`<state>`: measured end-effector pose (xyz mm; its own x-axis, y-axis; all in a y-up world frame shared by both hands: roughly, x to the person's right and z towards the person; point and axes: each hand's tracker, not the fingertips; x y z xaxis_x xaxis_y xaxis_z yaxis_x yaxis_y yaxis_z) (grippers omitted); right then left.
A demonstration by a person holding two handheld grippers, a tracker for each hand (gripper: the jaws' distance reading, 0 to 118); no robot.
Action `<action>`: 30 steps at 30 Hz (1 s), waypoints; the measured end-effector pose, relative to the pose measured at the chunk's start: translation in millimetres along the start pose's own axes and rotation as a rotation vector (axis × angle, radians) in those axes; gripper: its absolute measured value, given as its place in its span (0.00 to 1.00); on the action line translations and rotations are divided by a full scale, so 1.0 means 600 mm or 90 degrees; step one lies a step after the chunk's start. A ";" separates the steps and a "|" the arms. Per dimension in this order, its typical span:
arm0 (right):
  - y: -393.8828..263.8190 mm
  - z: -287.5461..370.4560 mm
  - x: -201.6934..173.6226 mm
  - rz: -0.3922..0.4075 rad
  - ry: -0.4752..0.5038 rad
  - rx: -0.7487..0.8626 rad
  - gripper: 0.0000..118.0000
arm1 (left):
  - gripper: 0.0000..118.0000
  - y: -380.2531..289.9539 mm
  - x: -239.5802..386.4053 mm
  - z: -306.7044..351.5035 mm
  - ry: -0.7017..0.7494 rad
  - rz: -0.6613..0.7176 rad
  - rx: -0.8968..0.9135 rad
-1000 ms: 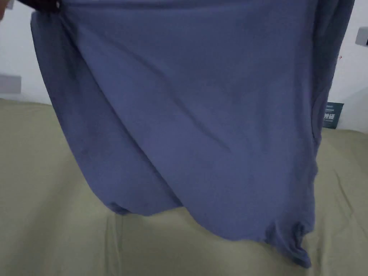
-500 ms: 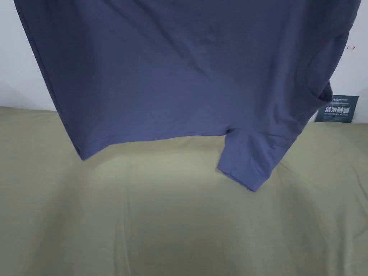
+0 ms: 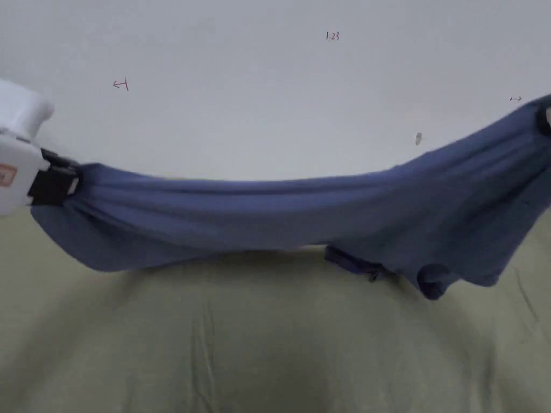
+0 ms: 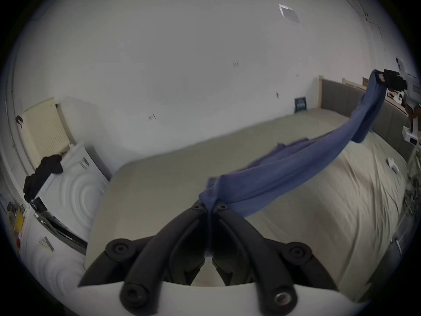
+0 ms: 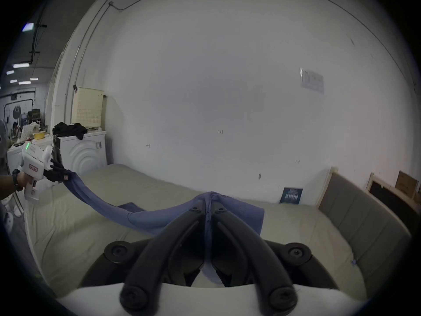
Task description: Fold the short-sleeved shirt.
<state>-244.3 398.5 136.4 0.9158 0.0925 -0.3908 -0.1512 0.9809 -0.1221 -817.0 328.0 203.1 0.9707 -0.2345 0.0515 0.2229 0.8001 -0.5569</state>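
The left gripper (image 4: 209, 207) and right gripper (image 5: 208, 208) are each pinching an end of the blue shirt (image 3: 280, 215) between closed fingers, stretching it above the bed (image 3: 258, 344), so both should be lowering evenly, keeping tension for flat laying.

In the head view the shirt (image 3: 301, 209) stretches across mid-frame above the bed (image 3: 269, 344), its lower edge touching the bed at lower right, between the left hand-held gripper (image 3: 72, 180) at the left edge and the right hand-held gripper (image 3: 544, 119) at the right edge.
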 end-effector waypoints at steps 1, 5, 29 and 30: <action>-0.015 0.018 -0.001 -0.015 0.004 -0.012 0.05 | 0.02 -0.018 0.006 0.008 -0.011 -0.005 -0.010; -0.087 0.085 -0.008 -0.031 0.027 -0.056 0.05 | 0.02 -0.097 0.048 0.065 -0.034 -0.015 -0.046; -0.424 0.323 -0.058 -0.093 0.037 -0.343 0.25 | 0.07 -0.463 0.204 0.175 -0.134 0.039 -0.187; -0.429 0.327 -0.057 -0.099 0.033 -0.361 0.44 | 0.10 -0.466 0.203 0.183 -0.132 0.032 -0.185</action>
<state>-163.6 176.6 360.0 0.9262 -0.0680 -0.3707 -0.2041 0.7365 -0.6450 -751.1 136.3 455.8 0.9840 -0.0580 0.1684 0.1684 0.6110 -0.7735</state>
